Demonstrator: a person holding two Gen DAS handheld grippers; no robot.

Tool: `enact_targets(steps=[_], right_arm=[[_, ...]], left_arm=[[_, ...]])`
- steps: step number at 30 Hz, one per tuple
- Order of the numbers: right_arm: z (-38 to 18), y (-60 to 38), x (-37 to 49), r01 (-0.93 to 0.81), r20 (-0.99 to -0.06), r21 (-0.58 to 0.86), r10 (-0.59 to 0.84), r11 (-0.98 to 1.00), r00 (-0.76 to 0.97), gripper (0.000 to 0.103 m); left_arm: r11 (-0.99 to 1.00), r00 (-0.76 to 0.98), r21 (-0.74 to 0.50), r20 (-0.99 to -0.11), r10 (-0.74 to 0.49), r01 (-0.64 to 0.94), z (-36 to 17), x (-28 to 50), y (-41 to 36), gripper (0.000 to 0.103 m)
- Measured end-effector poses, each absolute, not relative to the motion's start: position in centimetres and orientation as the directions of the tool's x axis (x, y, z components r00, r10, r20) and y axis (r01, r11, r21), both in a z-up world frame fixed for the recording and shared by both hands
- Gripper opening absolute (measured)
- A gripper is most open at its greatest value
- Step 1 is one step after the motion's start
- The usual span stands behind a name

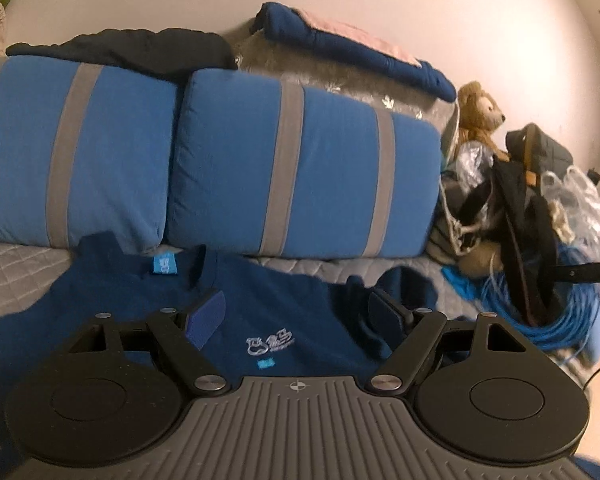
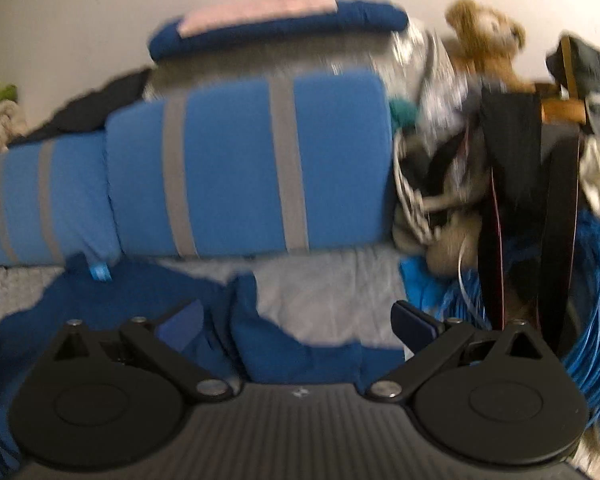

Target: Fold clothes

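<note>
A dark blue T-shirt lies spread on the grey quilted bed, collar with a light blue tag toward the pillows and a white chest logo facing up. My left gripper hovers over its chest, open, nothing between its blue pads. In the right wrist view the same T-shirt shows its crumpled right sleeve. My right gripper is above that sleeve and the bare quilt, open and holding nothing. That view is motion-blurred.
Two blue pillows with grey stripes stand behind the shirt. A folded blue and pink blanket and black cloth lie on top. At right sit a teddy bear, bags with straps and coiled blue cable.
</note>
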State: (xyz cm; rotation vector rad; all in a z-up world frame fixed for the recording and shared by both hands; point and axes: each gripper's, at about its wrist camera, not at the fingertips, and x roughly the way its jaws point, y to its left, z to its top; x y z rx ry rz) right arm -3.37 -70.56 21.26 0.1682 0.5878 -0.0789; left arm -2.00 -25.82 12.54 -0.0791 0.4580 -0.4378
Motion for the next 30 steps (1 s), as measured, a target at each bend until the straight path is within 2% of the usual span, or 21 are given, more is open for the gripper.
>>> enact_targets(steps=[3, 6, 8, 14, 18, 30], right_arm=[[18.1, -71.8, -2.7, 0.167, -0.596, 0.181, -0.027, 0.969, 0.802, 0.103], [15.3, -72.9, -2.3, 0.227, -0.631, 0.218, -0.041, 0.949, 0.775, 0.102], [13.9, -73.4, -2.0, 0.262, -0.654, 0.220, -0.058, 0.940, 0.754, 0.101], [11.2, -74.3, -1.2, 0.323, -0.703, 0.247, -0.060, 0.913, 0.709, 0.095], [10.4, -74.3, -0.6, 0.336, -0.712, 0.251, -0.062, 0.908, 0.699, 0.091], [8.6, -75.8, 0.4, 0.444, -0.708, 0.337, -0.088, 0.830, 0.701, 0.088]], left_arm=[[0.909, 0.817, -0.169, -0.398, -0.417, 0.382, 10.8, -2.0, -25.6, 0.079], [0.921, 0.810, -0.171, -0.438, -0.389, 0.350, 10.2, -1.4, -25.6, 0.079], [0.925, 0.818, -0.165, -0.432, -0.380, 0.342, 10.4, -1.2, -25.4, 0.079], [0.929, 0.809, -0.180, -0.458, -0.369, 0.322, 10.0, -0.7, -25.0, 0.079], [0.936, 0.809, -0.185, -0.470, -0.352, 0.300, 9.6, -0.5, -24.9, 0.079], [0.940, 0.795, -0.180, -0.501, -0.342, 0.291, 9.0, 0.0, -24.9, 0.079]])
